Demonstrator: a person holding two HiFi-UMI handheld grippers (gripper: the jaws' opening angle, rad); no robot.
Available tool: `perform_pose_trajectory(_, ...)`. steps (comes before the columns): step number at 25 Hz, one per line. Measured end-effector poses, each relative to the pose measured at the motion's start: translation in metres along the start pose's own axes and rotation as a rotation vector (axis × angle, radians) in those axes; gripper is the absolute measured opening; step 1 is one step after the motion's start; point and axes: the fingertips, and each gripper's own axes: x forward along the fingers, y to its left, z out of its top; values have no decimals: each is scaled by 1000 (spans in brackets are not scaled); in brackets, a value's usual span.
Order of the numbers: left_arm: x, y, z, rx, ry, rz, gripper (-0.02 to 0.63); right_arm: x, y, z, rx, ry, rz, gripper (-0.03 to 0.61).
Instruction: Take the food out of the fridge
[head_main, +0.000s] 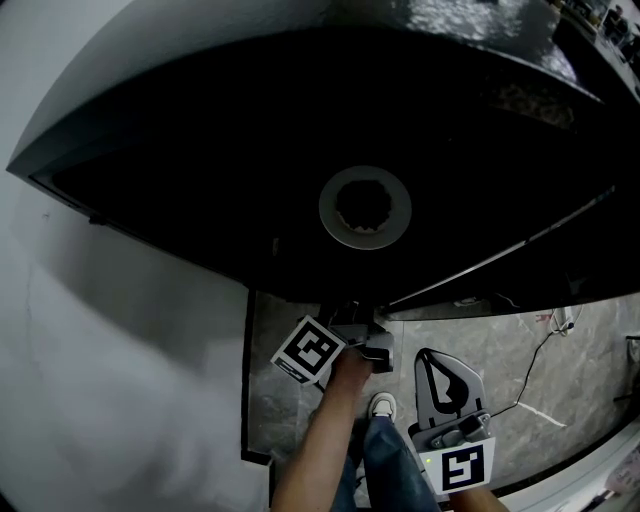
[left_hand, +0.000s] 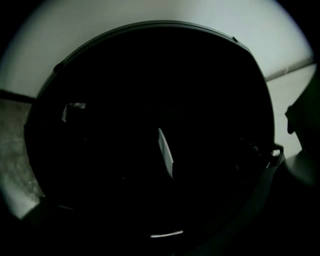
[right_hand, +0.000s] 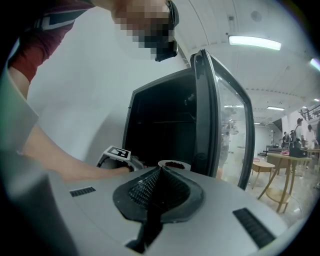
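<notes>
Left claw (head_main: 362, 322) released, jaws spread with nothing seen between them; own view almost wholly black, so no pads made out there. Poised at the lower lip of the open fridge (head_main: 200, 150), above the grey floor (head_main: 285, 400). Plate (head_main: 331, 205) of dark food (head_main: 365, 206) inside the dark compartment, ahead of that claw and apart from it, untouched. Right claw (right_hand: 160, 169) clenched on nothing, ribbed pads pressed together, outside the fridge and beside the person's leg (head_main: 392, 460). Seen along those shut jaws: plate just beyond their tips, other claw to its left, glass door (right_hand: 207, 115) swung open on the right.
</notes>
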Motion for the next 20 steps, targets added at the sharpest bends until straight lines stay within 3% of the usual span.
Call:
perform_pose_trajectory(2, 4, 5, 0, -75, -22, 5, 167, 0, 1, 0, 2, 2, 2, 23)
perform_pose_trajectory(5, 7, 3, 1, -107, -37, -4, 170, 0, 3, -1, 0, 6, 7, 23)
perform_pose_trajectory(20, 24, -10, 1, -179, -67, -24, 173, 0, -3, -8, 15, 22, -2, 23)
